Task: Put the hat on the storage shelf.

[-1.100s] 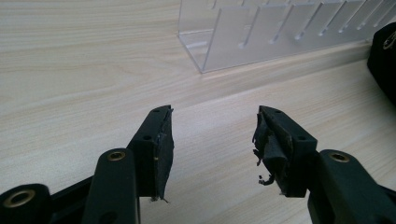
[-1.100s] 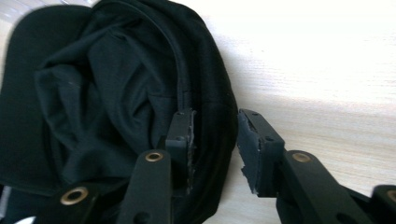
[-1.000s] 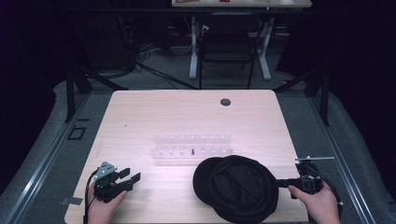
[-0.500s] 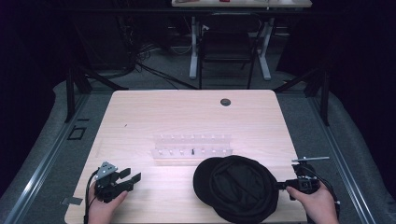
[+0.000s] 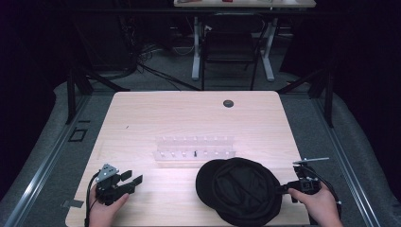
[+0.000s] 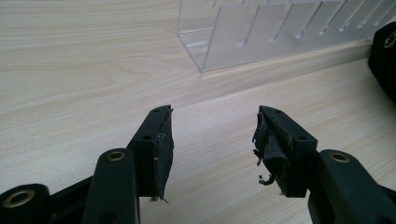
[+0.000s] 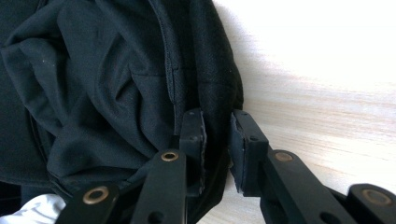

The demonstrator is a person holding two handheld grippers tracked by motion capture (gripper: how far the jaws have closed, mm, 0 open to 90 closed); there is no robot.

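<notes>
My right claw [image 7: 217,140] has just been closing and now straddles the rim of the floppy black fabric cap [image 5: 246,189] at the pale wooden counter's [image 5: 189,118] near edge. My left claw [image 6: 212,140] rests released. A thin bite could slip off the limp cloth.

A black fabric cap [image 5: 243,191] lies upside down on the light wooden table, near its front edge and right of centre, just in front of a clear plastic rack. Its round crown faces up with the hollow showing, and the lining inside is loose and creased into folds [image 7: 98,79]. A flat brim sticks out on the left side. The stitched rim band stands up along the right edge.
</notes>
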